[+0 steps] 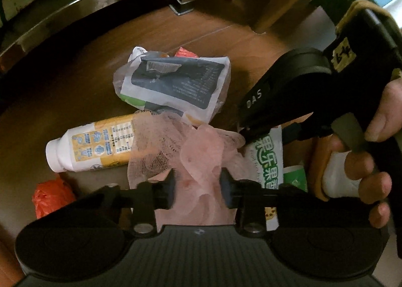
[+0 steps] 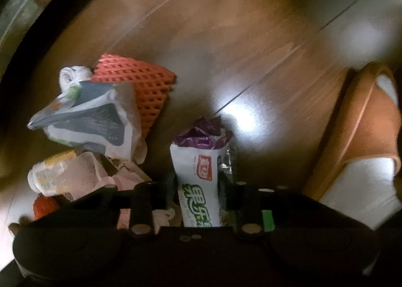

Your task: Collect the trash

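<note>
Trash lies on a wooden floor. My left gripper (image 1: pixel 197 187) is shut on a pink mesh net (image 1: pixel 201 158), which drapes over a white and yellow bottle (image 1: pixel 93 146) lying on its side. Beyond lies a crumpled grey and white bag (image 1: pixel 176 83). My right gripper (image 2: pixel 197 186) is shut on a white snack wrapper with green letters (image 2: pixel 196 176) and a purple torn top. The right gripper's body (image 1: pixel 301 101) shows in the left wrist view, held by a hand, over that wrapper (image 1: pixel 266 153). The bag (image 2: pixel 93 121) and the bottle (image 2: pixel 50 176) also show in the right wrist view.
An orange foam net (image 2: pixel 145 86) lies behind the bag. A red scrap (image 1: pixel 50 196) lies left of my left gripper. A metal furniture base (image 1: pixel 88 3) curves along the far left. A foot in an orange slipper (image 2: pixel 356 136) stands at the right.
</note>
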Available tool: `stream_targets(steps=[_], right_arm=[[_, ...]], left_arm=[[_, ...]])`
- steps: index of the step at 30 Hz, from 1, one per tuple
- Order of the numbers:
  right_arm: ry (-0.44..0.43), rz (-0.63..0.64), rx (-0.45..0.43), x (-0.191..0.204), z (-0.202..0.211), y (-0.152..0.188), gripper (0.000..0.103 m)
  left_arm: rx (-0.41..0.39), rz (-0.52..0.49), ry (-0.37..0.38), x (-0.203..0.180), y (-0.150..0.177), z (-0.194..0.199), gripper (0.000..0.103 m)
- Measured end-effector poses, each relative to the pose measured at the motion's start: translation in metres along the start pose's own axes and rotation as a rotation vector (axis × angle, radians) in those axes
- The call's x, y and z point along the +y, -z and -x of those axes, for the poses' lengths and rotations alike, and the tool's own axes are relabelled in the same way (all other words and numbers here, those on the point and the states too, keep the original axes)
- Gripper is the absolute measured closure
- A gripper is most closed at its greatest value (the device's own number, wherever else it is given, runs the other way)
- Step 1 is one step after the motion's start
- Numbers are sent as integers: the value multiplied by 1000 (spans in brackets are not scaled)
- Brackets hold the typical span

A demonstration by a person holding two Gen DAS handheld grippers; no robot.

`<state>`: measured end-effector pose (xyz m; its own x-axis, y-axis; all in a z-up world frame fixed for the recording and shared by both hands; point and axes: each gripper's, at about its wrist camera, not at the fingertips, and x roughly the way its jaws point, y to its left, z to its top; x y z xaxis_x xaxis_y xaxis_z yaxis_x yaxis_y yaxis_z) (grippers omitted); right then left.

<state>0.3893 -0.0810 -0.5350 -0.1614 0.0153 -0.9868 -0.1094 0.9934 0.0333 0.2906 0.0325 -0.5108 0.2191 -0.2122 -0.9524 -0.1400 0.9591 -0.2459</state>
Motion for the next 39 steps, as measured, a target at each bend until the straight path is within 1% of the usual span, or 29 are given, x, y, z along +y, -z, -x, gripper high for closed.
stream_targets(steps=[2, 4, 7, 12, 15, 18, 22, 25, 26, 28, 29, 32, 34, 36, 38, 39], right_arm=[[19, 28, -1, 4, 11, 4, 77], [31, 42, -23, 7, 29, 8, 79], [24, 60, -60, 6, 59, 18, 83], [-12, 99, -138, 12, 107, 36, 85], [-36, 136, -209, 12, 150, 50, 85], [-91, 163, -287, 9, 196, 68, 85], [-150, 226, -416, 5, 268, 96, 85], [-177, 264, -505, 2, 313, 116, 87], [-194, 278, -536, 0, 330, 125, 87], [-206, 306, -591, -4, 356, 142, 87], [-206, 324, -618, -5, 368, 150, 87], [-220, 363, -662, -12, 388, 165, 87], [-224, 377, -676, -13, 385, 167, 87], [-231, 360, -656, -14, 375, 163, 87], [-249, 344, -638, -13, 364, 160, 87], [-257, 340, -630, -12, 357, 156, 87]], left_arm=[[-1, 8, 8, 1, 0, 5, 79], [-2, 17, 6, 1, -1, 14, 80], [-17, 31, 3, 0, 0, 33, 81], [-70, 24, -7, -7, 2, 78, 81], [-123, 16, -21, -10, 3, 113, 81], [-184, 16, -38, -15, 5, 155, 81], [-292, 3, -64, -24, 8, 222, 81], [-370, 0, -76, -33, 11, 267, 81], [-395, -1, -76, -36, 13, 280, 83], [-449, -8, -75, -42, 19, 307, 90], [-469, -11, -79, -46, 21, 318, 91], [-514, -32, -110, -54, 30, 341, 91], [-485, -37, -111, -52, 34, 339, 91], [-452, -29, -94, -45, 37, 326, 91], [-424, -41, -112, -38, 43, 312, 90], [-404, -43, -109, -34, 43, 305, 90]])
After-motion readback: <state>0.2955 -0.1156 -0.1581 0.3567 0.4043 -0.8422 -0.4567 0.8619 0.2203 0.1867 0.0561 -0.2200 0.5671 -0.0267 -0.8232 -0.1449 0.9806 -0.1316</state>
